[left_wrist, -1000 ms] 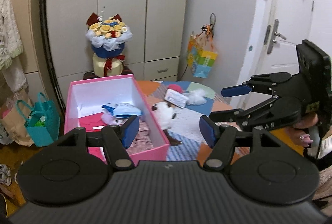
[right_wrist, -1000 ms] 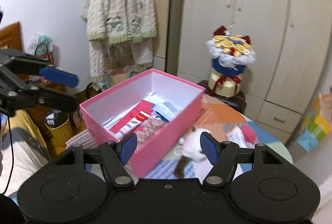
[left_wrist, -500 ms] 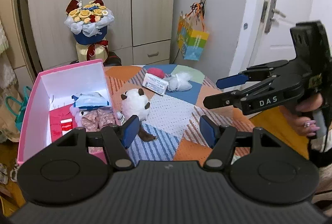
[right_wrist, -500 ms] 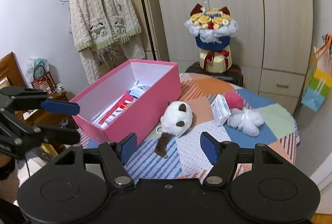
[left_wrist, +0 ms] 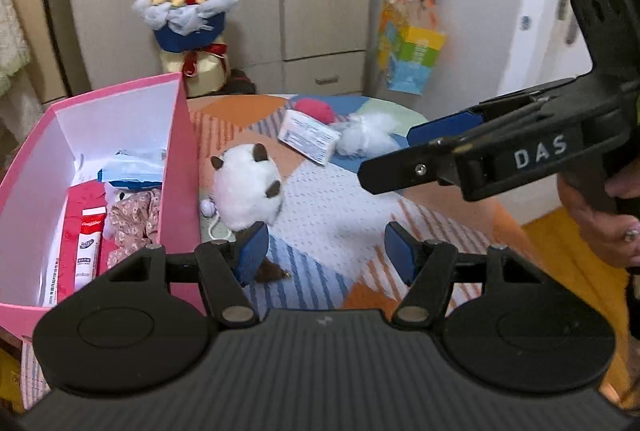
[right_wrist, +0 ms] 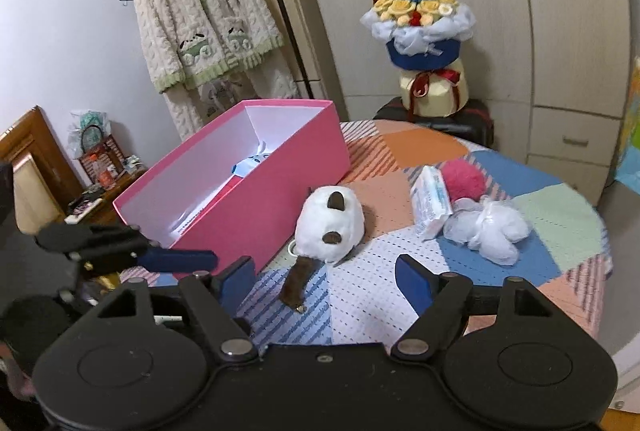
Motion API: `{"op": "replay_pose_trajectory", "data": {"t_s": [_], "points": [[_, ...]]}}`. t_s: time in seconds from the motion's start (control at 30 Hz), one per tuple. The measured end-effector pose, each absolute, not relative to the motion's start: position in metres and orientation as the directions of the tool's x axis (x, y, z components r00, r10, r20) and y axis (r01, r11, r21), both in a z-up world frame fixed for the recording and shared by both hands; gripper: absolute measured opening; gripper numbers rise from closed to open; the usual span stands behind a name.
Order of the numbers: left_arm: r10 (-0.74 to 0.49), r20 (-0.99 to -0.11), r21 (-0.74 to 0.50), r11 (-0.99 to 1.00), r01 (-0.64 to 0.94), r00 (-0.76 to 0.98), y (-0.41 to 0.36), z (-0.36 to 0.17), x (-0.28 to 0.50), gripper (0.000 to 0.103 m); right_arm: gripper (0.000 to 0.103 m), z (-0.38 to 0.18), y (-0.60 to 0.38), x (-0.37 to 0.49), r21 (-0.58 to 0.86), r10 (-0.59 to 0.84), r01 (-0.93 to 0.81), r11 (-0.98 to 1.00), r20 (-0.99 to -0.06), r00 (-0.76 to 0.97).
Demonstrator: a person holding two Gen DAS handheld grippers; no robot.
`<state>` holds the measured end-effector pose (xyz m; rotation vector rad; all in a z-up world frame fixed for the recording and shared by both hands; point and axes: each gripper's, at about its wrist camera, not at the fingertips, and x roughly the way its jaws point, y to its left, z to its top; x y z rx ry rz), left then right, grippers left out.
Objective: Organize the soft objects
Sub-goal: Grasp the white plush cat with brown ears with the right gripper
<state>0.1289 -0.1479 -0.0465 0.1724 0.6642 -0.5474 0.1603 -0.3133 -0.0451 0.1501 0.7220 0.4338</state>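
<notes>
On the round table with its patchwork cloth [right_wrist: 560, 231], a white plush with dark ears [right_wrist: 328, 227] lies just beside the open pink box [right_wrist: 280, 199], while a pink pompom [right_wrist: 464, 179], a white packet [right_wrist: 430, 203] and a white fluffy toy [right_wrist: 492, 227] sit together farther off. The left gripper [left_wrist: 322, 257] hangs above the cloth, jaws apart and empty. The right gripper [right_wrist: 326, 281] hovers near the plush; its jaws have just been opening, with nothing between them.
</notes>
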Motion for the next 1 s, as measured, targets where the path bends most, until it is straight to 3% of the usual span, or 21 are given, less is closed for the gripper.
{"op": "replay_pose_trajectory", "data": {"t_s": [0.17, 0.47, 0.7, 1.0], "points": [[-0.343, -0.597, 0.014, 0.900, 0.436, 0.726, -0.163, -0.067, 0.141, 0.063, 0.081, -0.059, -0.318, 0.190, 0.362, 0.528, -0.384, 0.849, -0.597, 0.604], [-0.182, -0.538, 0.094, 0.957, 0.274, 0.823, -0.188, -0.103, 0.165, 0.063, 0.081, -0.097, -0.313, 0.242, 0.407, 0.544, -0.362, 0.838, -0.674, 0.500], [-0.073, -0.494, 0.173, 0.968, 0.180, 0.866, -0.197, -0.117, 0.182, 0.063, 0.081, -0.113, -0.308, 0.271, 0.448, 0.579, -0.370, 0.814, -0.682, 0.447], [-0.037, -0.537, 0.186, 0.969, 0.161, 0.842, -0.206, -0.127, 0.198, 0.066, 0.081, -0.129, -0.295, 0.306, 0.489, 0.613, -0.376, 0.787, -0.682, 0.398]]}}
